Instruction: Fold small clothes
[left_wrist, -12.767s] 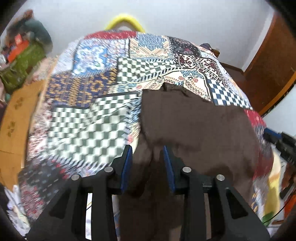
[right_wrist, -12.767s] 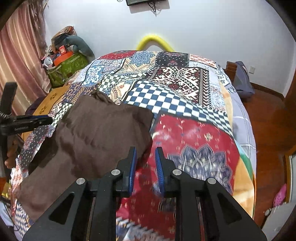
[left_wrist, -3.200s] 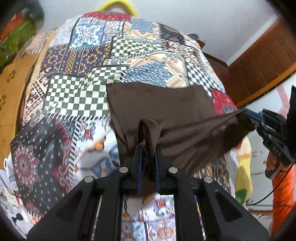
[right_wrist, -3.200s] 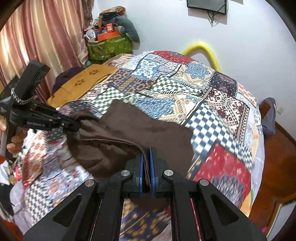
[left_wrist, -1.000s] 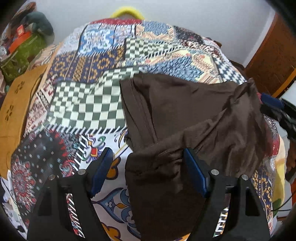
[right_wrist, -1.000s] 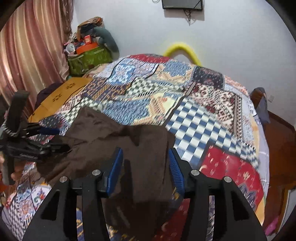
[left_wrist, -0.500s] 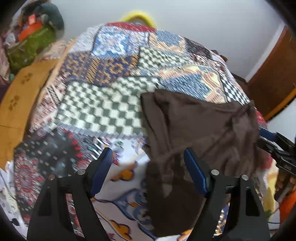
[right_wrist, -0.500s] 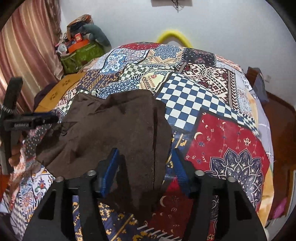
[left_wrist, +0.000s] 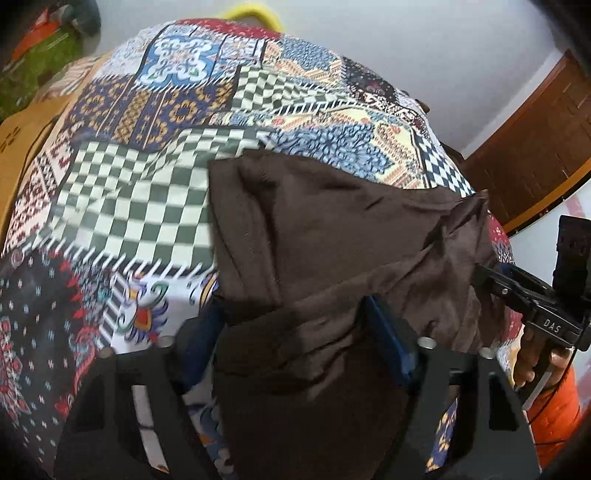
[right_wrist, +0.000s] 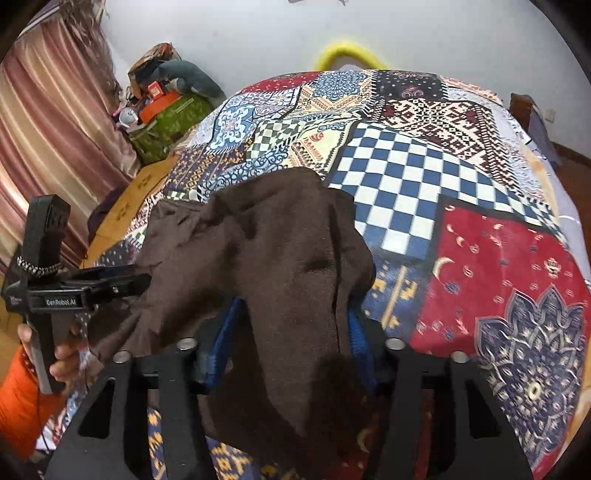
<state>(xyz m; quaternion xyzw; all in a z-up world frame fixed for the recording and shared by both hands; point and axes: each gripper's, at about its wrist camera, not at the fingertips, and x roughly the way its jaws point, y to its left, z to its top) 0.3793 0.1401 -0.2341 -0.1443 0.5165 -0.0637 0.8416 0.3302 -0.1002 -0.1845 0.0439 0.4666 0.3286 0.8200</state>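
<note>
One dark brown knit garment (left_wrist: 332, 236), crumpled, lying on the near part of a bed under a multicoloured patchwork bedspread (left_wrist: 140, 206). Left gripper (left_wrist: 295, 332): jaws spread wide, brown cloth draped loosely between and over them, nothing clamped. Right gripper (right_wrist: 288, 332): jaws likewise spread, cloth bunched between them, released. One yellow curved tube (right_wrist: 347, 51) at the far edge of the bed, against the white wall.
</note>
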